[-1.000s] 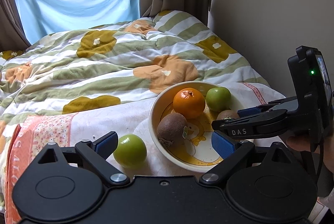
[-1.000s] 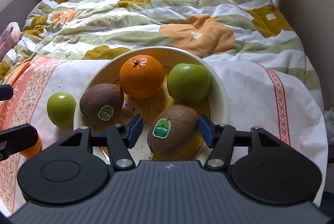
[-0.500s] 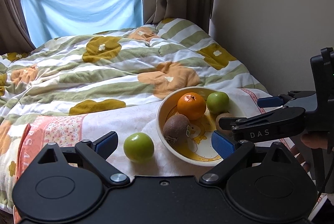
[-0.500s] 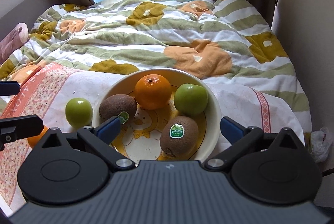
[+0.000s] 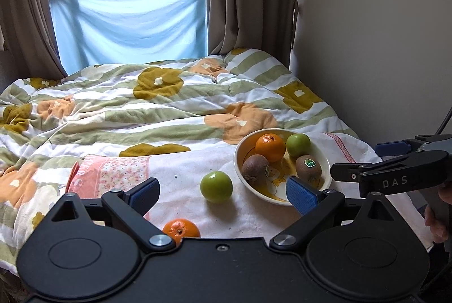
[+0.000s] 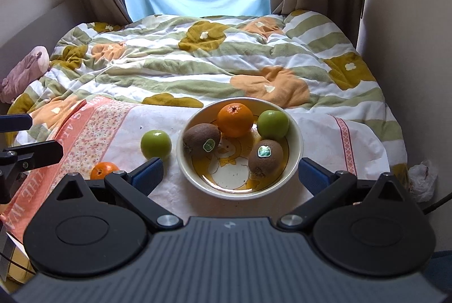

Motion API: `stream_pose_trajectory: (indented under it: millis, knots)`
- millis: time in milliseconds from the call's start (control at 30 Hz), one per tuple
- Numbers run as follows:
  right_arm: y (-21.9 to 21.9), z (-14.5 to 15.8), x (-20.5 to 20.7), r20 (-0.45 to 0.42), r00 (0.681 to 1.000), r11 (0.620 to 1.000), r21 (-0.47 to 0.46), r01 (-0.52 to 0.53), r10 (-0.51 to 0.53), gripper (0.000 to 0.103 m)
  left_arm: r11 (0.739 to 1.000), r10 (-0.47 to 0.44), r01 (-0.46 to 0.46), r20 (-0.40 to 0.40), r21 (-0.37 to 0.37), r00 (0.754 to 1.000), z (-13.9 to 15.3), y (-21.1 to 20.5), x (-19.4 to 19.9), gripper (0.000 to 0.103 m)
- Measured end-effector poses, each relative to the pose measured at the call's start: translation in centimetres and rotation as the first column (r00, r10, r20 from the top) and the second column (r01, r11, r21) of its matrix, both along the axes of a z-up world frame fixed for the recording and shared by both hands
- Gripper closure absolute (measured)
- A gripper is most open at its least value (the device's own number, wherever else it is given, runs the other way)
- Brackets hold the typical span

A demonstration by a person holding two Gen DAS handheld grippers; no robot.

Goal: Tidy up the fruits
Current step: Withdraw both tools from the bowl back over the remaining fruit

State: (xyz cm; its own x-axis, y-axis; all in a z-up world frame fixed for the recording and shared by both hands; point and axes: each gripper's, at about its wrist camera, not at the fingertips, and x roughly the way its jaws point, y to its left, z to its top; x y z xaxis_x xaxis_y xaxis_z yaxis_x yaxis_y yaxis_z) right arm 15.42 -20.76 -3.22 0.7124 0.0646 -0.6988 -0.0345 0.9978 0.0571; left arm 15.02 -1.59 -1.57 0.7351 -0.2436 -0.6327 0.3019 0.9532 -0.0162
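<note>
A cream bowl [image 6: 297,143] [image 5: 238,161] sits on a white cloth on the bed. It holds an orange [image 6: 235,119], a green apple [image 6: 273,121] and two kiwis [image 6: 201,135] [image 6: 265,156]. A loose green apple [image 6: 156,144] [image 5: 216,187] and a small orange [image 6: 104,170] [image 5: 180,229] lie on the cloth left of the bowl. My left gripper [image 5: 223,195] is open and empty, back from the loose apple. My right gripper [image 6: 231,176] is open and empty, back from the bowl's near rim.
The bed has a striped flowered duvet [image 6: 214,60] behind the cloth. A wall [image 5: 381,34] runs along the right side. A pink soft toy [image 6: 22,71] lies at the far left. A white plastic bag [image 6: 423,178] lies off the bed's right edge.
My right gripper opened off the near kiwi, leaving it in the bowl, and drew back. My left gripper also drew back, so the small orange came into view.
</note>
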Motion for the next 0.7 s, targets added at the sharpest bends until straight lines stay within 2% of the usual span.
stream_pose_trajectory:
  millis: [233, 433, 567, 700]
  knots:
    - [1.9, 1.0, -4.2, 0.02, 0.999, 0.999, 0.005, 0.046, -0.046, 0.0, 0.999, -0.002, 0.002, -0.018, -0.035, 1.0, 0.2, 2.7, -3.4, 0.005]
    - [2.3, -0.2, -6.7, -0.004, 0.999, 0.999, 0.014, 0.042, -0.042, 0.0, 0.999, 0.025, -0.027, -0.049, -0.036, 0.998, -1.0, 2.8, -5.9, 0.005]
    - [1.8, -1.3, -7.5, -0.012, 1.0, 1.0, 0.027, 0.009, -0.008, 0.0, 0.996, 0.08, -0.082, -0.067, -0.027, 0.995, -2.0, 2.1, -7.5, 0.005]
    - [1.1, -2.5, -7.6, -0.009, 0.999, 0.999, -0.004, -0.047, 0.047, 0.0, 0.987, 0.157, -0.161, -0.094, -0.03, 0.983, -3.6, 1.0, -8.2, 0.005]
